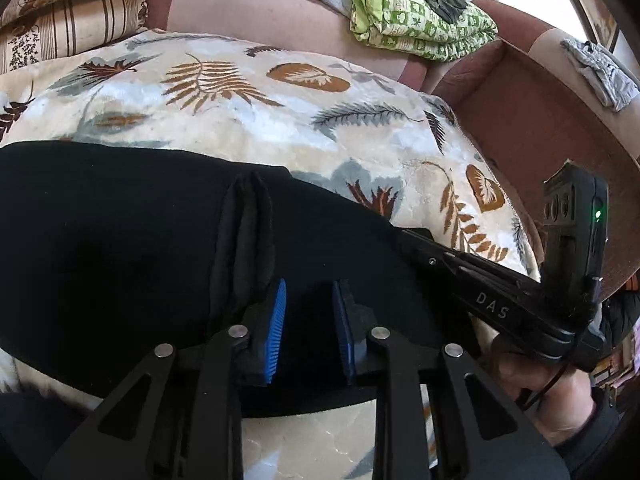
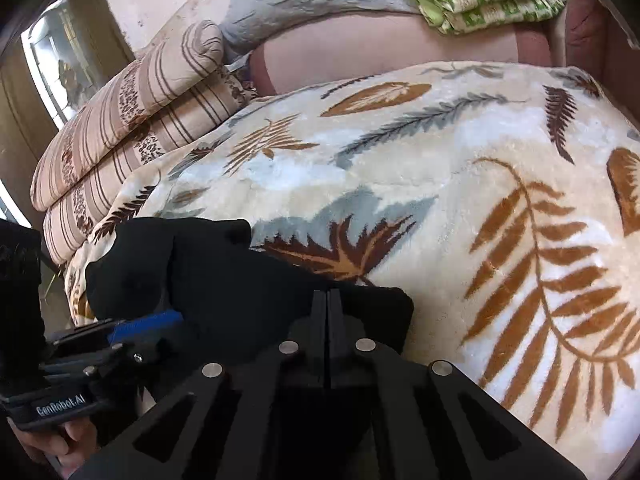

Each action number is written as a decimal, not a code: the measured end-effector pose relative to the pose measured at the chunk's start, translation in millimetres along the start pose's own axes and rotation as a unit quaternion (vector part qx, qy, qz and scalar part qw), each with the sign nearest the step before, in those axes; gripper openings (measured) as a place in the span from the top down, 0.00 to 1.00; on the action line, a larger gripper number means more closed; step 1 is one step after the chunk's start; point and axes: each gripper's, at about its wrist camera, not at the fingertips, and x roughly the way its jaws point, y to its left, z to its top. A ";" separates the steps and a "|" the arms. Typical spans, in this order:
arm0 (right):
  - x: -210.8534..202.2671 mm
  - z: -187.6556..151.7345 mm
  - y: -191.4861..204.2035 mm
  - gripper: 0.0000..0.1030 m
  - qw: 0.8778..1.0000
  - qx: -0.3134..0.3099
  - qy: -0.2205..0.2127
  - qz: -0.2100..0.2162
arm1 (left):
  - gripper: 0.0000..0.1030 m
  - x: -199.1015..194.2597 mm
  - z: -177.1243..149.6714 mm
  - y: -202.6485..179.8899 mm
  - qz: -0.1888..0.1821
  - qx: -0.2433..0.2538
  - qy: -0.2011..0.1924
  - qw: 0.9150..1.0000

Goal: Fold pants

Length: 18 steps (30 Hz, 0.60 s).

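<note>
Black pants (image 1: 120, 248) lie across a cream blanket with a leaf print (image 1: 240, 100), with a raised fold (image 1: 248, 232) in the middle. My left gripper (image 1: 310, 320) hovers over the pants, its blue pads (image 1: 276, 332) apart, nothing between them. My right gripper (image 2: 328, 308) is shut, its fingers pressed together on the edge of the black cloth (image 2: 224, 276). In the left wrist view the right gripper (image 1: 416, 240) reaches in from the right onto the pants' edge. In the right wrist view the left gripper's blue pad (image 2: 148, 326) shows at the lower left.
Striped folded bedding (image 2: 120, 136) lies at the back left of the bed. A green patterned folded cloth (image 1: 420, 20) rests on the pink sofa back (image 1: 260, 12). A brown wooden side panel (image 1: 540, 128) with grey cloth (image 1: 600, 72) stands to the right.
</note>
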 end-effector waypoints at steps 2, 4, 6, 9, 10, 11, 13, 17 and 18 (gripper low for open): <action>-2.3 -3.1 2.3 1.00 1.000 -0.011 -0.004 -0.002 | 0.78 0.6 0.4 1.4 -0.003 -0.002 -0.001 1.000; -7.3 -3.7 0.9 1.00 1.000 -0.004 -0.014 0.003 | 0.78 -5.1 1.1 3.0 -0.013 -0.006 -0.001 1.000; -15.8 -4.6 2.9 0.99 1.000 -0.004 -0.029 0.002 | 0.78 -19.4 5.9 7.7 -0.036 -0.029 0.001 0.999; -37.9 -5.3 22.0 0.94 0.996 -0.041 -0.076 0.011 | 0.65 -64.7 9.5 27.4 -0.068 -0.072 -0.034 0.994; -42.5 -5.6 26.1 0.94 0.995 -0.049 -0.083 0.017 | 0.50 -89.7 10.1 42.0 -0.071 -0.093 -0.056 0.992; -48.2 -6.0 32.0 0.94 0.994 -0.058 -0.092 0.028 | 0.43 -108.1 9.7 55.5 -0.072 -0.111 -0.073 0.988; -51.6 -7.3 39.4 0.94 0.992 -0.069 -0.097 0.039 | 0.33 -151.2 3.8 104.4 -0.075 -0.176 -0.110 0.975; -32.5 -10.1 44.6 0.93 0.995 -0.070 -0.062 0.038 | 0.32 -166.8 -15.0 195.8 -0.051 -0.308 -0.118 0.943; -28.0 -10.6 44.7 0.90 0.995 -0.068 -0.056 0.040 | 0.33 -155.6 -25.5 222.8 -0.067 -0.362 -0.104 0.924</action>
